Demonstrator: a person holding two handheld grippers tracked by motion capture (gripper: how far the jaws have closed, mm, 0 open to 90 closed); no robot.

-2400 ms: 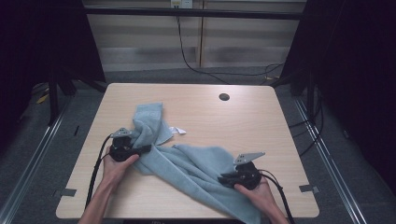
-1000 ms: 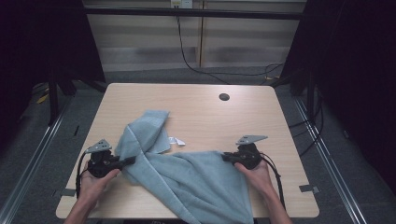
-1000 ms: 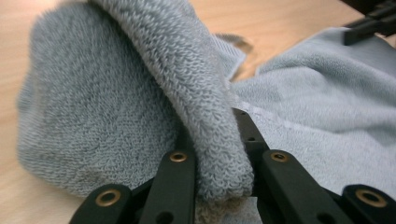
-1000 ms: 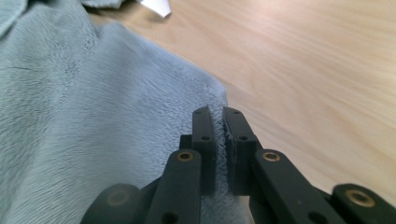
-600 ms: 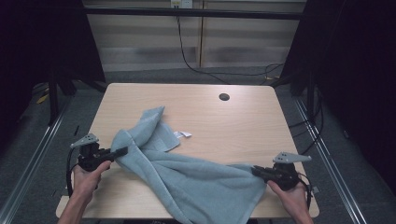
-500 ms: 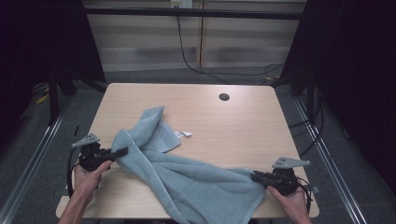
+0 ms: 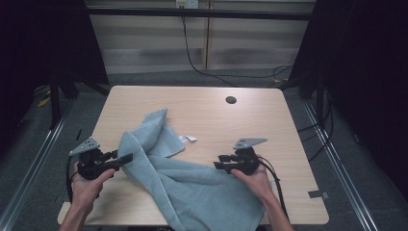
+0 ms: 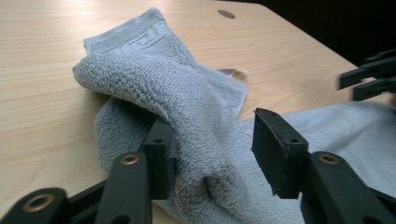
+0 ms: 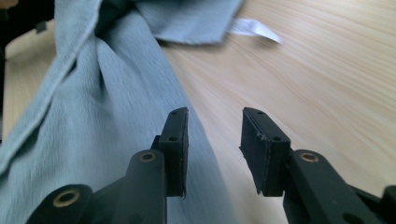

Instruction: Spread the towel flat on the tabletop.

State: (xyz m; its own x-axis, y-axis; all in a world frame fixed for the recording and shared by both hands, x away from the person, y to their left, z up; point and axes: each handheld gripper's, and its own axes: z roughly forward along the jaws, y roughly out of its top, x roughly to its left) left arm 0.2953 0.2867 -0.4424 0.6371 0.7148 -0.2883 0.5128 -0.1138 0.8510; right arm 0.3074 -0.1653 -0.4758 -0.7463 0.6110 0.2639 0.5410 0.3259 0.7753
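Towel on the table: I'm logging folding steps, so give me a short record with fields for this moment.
towel: light blue towel, rumpled, lying diagonally, near end over the table's front edge
table: pale wood
left gripper: jaws just opened, a towel fold between them, right pad clear of it
right gripper: jaws just opened, nothing between them, above the towel's edge
label: white tag beside the towel

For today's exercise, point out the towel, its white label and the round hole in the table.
towel (image 7: pixel 192 185): high view, middle of the cloth.
white label (image 7: pixel 188 139): high view, the tag's centre.
round hole (image 7: pixel 231 100): high view, its dark middle.
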